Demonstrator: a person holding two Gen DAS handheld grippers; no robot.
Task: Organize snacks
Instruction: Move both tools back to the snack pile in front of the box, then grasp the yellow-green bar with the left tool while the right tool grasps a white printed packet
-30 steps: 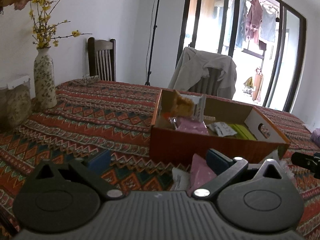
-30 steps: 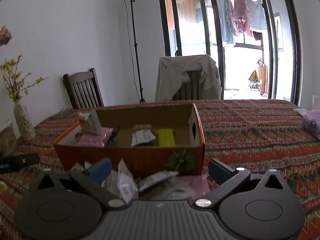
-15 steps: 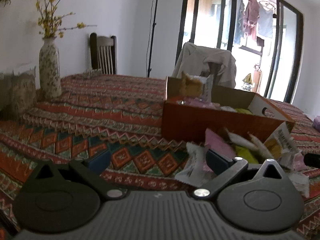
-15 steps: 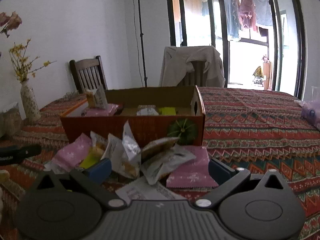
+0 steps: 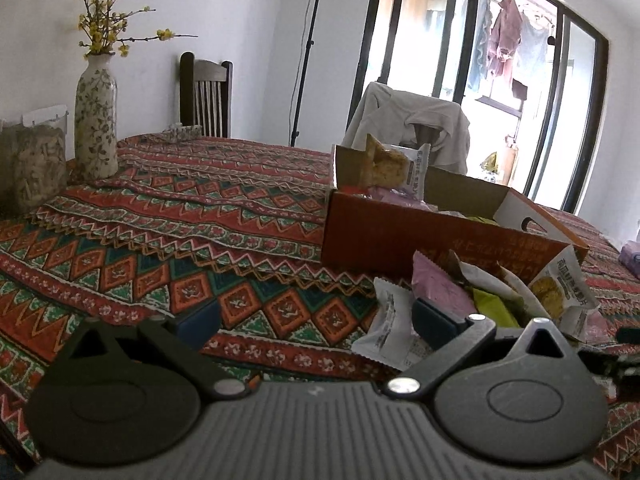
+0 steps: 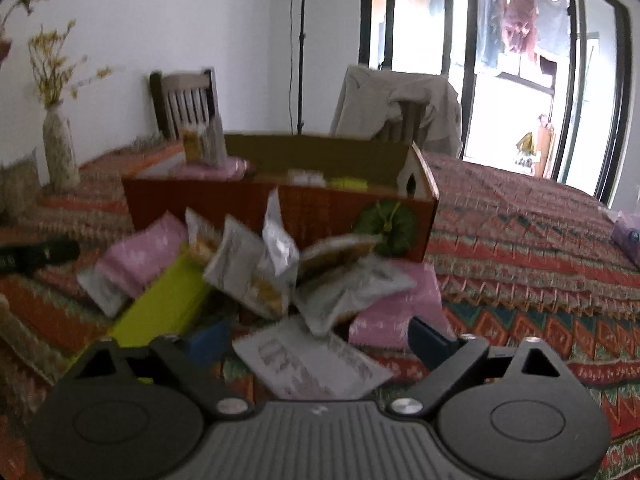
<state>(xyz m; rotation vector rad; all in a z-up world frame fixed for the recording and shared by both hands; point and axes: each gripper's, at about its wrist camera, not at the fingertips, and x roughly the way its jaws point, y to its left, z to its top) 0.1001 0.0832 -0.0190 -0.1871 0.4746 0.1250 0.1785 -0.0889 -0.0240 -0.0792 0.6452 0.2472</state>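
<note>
Because the loose snack packets lie heaped and overlapping just ahead of the right claw, a closing pinch could catch two wrappers at once or only a crinkled edge; the white packet lies flat between its blue pads, nearest to it, and such slick film may slide out instead of lifting; that claw is wide open and has just been narrowing, with nothing pressed yet. The left claw, also open and empty, has the heap at its right pad, where a white wrapper leans and could be nudged aside. Beyond the heap stands the orange box, already holding some packets; a low carry could clip its front wall and shove it along the bench.
</note>
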